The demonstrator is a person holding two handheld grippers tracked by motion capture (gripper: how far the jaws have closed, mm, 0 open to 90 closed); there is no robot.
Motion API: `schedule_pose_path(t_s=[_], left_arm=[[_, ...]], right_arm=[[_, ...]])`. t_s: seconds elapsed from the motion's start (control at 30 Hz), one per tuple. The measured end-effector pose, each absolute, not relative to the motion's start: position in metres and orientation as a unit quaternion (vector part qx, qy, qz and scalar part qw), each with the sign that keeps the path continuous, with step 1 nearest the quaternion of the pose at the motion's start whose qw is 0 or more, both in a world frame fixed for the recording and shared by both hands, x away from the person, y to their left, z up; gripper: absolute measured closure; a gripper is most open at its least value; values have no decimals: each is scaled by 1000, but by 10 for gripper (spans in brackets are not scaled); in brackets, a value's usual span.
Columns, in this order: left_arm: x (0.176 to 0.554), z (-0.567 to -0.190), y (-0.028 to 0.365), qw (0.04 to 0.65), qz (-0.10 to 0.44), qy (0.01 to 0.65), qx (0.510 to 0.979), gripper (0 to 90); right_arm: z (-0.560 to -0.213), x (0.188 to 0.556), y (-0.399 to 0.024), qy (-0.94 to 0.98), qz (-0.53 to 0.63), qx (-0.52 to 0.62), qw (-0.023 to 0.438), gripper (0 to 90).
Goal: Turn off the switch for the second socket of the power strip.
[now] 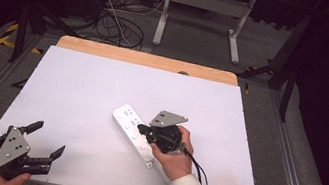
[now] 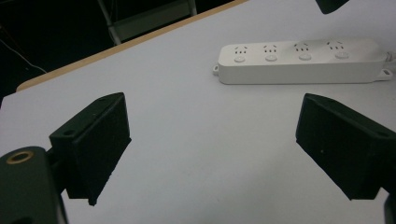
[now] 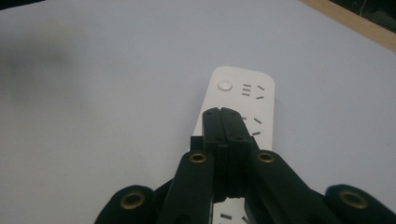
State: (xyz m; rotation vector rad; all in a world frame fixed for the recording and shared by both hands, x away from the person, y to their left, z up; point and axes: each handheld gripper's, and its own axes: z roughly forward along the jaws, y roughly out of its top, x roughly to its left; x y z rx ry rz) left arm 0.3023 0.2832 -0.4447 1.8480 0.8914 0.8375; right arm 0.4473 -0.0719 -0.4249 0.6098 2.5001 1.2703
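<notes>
A white power strip (image 1: 134, 133) with several sockets and round buttons lies diagonally on the white table (image 1: 92, 85), near its middle. My right gripper (image 1: 141, 128) hovers just over the strip's middle, jaws pressed together with nothing between them; in the right gripper view its shut tips (image 3: 221, 113) sit above the second socket of the power strip (image 3: 243, 93). My left gripper (image 1: 49, 140) rests at the table's front left corner, jaws spread wide and empty. In the left gripper view the power strip (image 2: 299, 61) lies well beyond the left gripper (image 2: 212, 140).
A wooden edge (image 1: 147, 59) borders the table's far side. Beyond it stand a white desk frame (image 1: 204, 8) and loose cables (image 1: 114, 18) on the grey floor. Metal rails (image 1: 288, 159) run along both sides of the table.
</notes>
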Motion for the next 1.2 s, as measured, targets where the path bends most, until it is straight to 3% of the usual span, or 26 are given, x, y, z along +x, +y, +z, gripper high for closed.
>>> schedule_pose_path(t_s=[1.2], left_arm=[[302,-445,282,445,338,359,747,104]], right_arm=[[-457,454,-51,882,399,215,130,900]])
